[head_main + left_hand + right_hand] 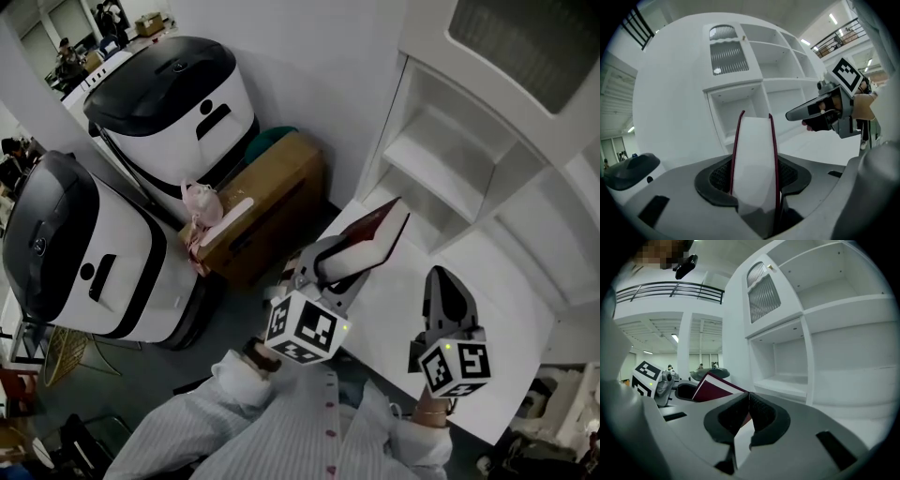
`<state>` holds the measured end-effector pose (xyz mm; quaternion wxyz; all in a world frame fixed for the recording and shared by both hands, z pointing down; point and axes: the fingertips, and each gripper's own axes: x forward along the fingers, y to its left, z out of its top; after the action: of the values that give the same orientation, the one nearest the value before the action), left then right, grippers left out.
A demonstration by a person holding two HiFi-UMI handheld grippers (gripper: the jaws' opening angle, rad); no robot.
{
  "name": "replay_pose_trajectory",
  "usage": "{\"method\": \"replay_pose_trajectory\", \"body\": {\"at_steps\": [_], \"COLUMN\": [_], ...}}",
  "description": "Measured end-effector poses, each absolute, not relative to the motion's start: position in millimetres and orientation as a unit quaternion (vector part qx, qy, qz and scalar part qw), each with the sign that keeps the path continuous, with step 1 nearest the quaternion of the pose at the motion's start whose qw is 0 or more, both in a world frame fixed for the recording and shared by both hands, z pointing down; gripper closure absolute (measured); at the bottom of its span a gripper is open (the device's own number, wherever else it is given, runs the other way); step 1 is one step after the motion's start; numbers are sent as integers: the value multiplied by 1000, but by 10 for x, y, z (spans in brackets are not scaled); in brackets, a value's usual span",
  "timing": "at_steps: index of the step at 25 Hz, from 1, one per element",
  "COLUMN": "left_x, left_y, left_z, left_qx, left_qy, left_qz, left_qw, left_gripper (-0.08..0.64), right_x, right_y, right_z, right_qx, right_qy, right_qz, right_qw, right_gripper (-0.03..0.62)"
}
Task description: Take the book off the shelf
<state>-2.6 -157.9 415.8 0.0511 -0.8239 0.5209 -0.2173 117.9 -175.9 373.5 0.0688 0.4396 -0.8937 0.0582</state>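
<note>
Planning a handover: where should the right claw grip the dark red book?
Probably the free far end of the dark red book, pinched across both covers, coming from the right. The left claw clamps the near end on those covers, leaving that end clear; the right claw is shut and must open first.

wall: plain white wall (309, 66) | furniture: white shelf unit (441, 173), open compartments, ribbed glass door (727, 56) at top | floor: dark grey floor (234, 323); brown cardboard box (272, 211) against wall; far black-lidded white machine (178, 103) and near black-lidded white machine (84, 253) beside box | light: ceiling strip lights (833, 18) | overhead: railed balcony (670, 289)
</note>
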Motion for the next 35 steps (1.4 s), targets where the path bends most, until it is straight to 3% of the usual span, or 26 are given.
{"method": "replay_pose_trajectory", "body": {"at_steps": [12, 35], "left_x": [411, 560], "left_y": [-1632, -1944], "left_z": [4280, 4222], "left_qx": [-885, -908], "left_qy": [447, 401], "left_qz": [-121, -117], "left_qw": [-56, -39], "left_gripper": [330, 330], "right_x": [1361, 1409], "right_y": [-1784, -1973], "right_z": [3925, 3876], "right_qx": [473, 491], "right_qy": [-874, -865], "right_qz": [70, 79], "right_qw": [86, 61], "right_gripper": [578, 578]}}
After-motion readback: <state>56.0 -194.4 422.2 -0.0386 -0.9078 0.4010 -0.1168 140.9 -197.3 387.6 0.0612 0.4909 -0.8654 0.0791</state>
